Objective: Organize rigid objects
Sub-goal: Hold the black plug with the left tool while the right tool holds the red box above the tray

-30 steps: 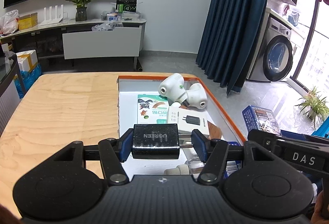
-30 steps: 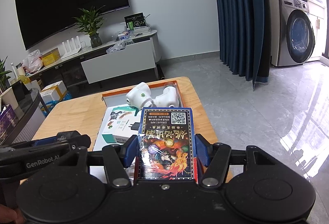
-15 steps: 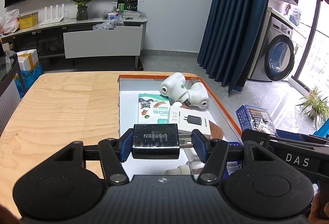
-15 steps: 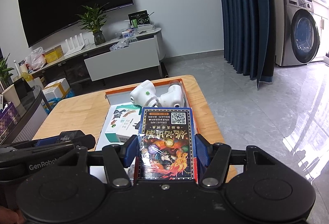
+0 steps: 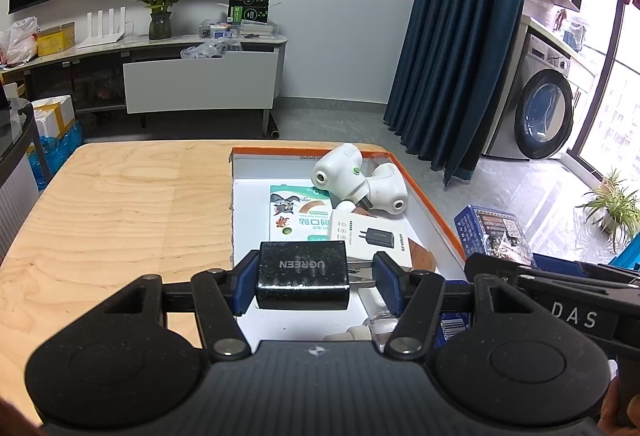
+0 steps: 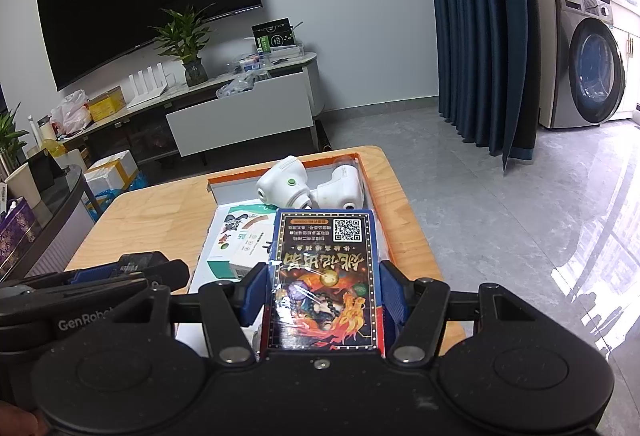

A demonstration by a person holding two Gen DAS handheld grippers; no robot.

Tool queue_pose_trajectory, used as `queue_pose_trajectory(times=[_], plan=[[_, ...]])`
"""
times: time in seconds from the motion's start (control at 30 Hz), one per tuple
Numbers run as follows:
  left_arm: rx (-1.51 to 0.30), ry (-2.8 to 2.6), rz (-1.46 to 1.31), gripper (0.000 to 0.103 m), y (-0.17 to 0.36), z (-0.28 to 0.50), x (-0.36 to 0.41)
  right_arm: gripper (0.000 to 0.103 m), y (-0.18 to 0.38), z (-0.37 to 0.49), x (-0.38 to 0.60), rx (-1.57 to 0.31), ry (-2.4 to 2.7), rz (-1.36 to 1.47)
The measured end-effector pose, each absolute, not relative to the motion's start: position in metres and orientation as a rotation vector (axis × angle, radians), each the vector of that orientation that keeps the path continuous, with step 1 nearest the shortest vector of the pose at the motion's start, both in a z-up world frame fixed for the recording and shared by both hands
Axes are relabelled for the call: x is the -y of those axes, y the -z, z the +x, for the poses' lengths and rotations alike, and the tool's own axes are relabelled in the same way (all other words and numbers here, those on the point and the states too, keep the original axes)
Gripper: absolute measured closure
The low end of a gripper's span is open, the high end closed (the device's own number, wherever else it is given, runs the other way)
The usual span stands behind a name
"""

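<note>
**Charger and card box held above the tray**

At the left, bare wooden surface (image 5: 120, 204) is seen, with nothing lying on that half. Just right of it, an orange-rimmed tray (image 5: 424, 196) with a white floor is set on the surface. The left gripper (image 5: 316, 276) is clenched on a black charger (image 5: 302, 274) marked UGREEN; the left pad is pressed on the charger's body and its metal prongs are pointed at the right pad. The charger is held over the tray's near part.

Inside the tray, a green and white packet (image 5: 298, 214) is laid flat, a white charger box (image 5: 372, 236) is laid partly over it, and two white devices (image 5: 360, 184) are piled together at the far end, touching each other.

Further right, the right gripper (image 6: 322, 296) is closed on a blue card box (image 6: 324, 276), gripped by its long sides with its printed face up. It is held over the tray's right side, near the orange rim.
</note>
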State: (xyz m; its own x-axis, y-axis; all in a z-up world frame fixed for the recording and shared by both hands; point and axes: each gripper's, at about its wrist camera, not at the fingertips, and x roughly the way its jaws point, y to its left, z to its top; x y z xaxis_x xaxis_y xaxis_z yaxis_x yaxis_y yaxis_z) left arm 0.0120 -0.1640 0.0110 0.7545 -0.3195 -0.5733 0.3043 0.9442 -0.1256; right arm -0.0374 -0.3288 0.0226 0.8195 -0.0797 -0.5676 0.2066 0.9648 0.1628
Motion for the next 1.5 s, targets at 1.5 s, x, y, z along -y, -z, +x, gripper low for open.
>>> queue_pose_trajectory(times=[1.5], plan=[[-0.686,0.347,-0.017,0.042,0.009,0.013,0.17,0.032,-0.003,-0.017,0.336,-0.653,0.156,0.248]])
